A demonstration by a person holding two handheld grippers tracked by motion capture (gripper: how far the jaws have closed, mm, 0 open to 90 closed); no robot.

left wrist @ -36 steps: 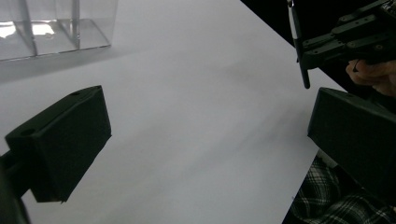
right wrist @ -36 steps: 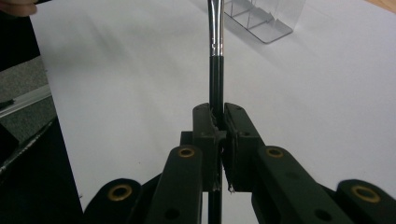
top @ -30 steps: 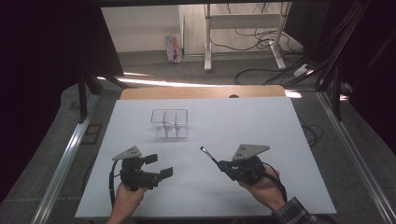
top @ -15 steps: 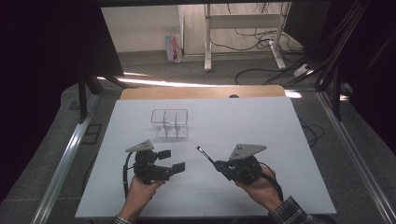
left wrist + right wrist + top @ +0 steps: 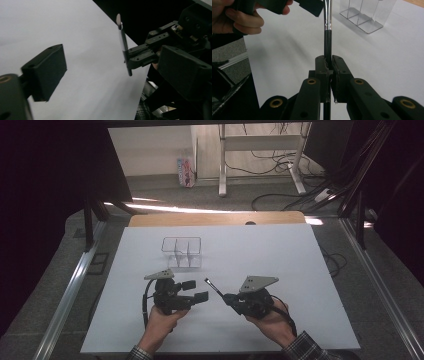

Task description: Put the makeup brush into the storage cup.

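Brush (image 5: 214, 287), slim with a black handle, a metal ferrule and a small pale tip, sits clamped by its handle in the right gripper (image 5: 231, 299), whose jaws are pressed tight on it; in the right gripper view the handle (image 5: 327, 47) runs straight up out of the closed jaws toward the ferrule. From the high view the brush slants up and to the left from that gripper, its tip raised over the white table (image 5: 280, 255) and pointing toward the gap between the two tools. The left gripper (image 5: 195, 290) lies just to the left of that tip, aimed to the right at it, its jaws standing apart with nothing between them; they have just been closing a little. In the left gripper view the brush (image 5: 122, 40) stands upright ahead of the right-hand jaw, not touching either jaw, with the other gripper (image 5: 142, 56) holding it low on the handle. A person's hand (image 5: 162, 325) holds the left tool from below, and another hand (image 5: 272, 320) with a plaid cuff holds the right one. A clear plastic organizer (image 5: 181, 252) with several compartments stands farther back on the table, near the grippers but apart from them
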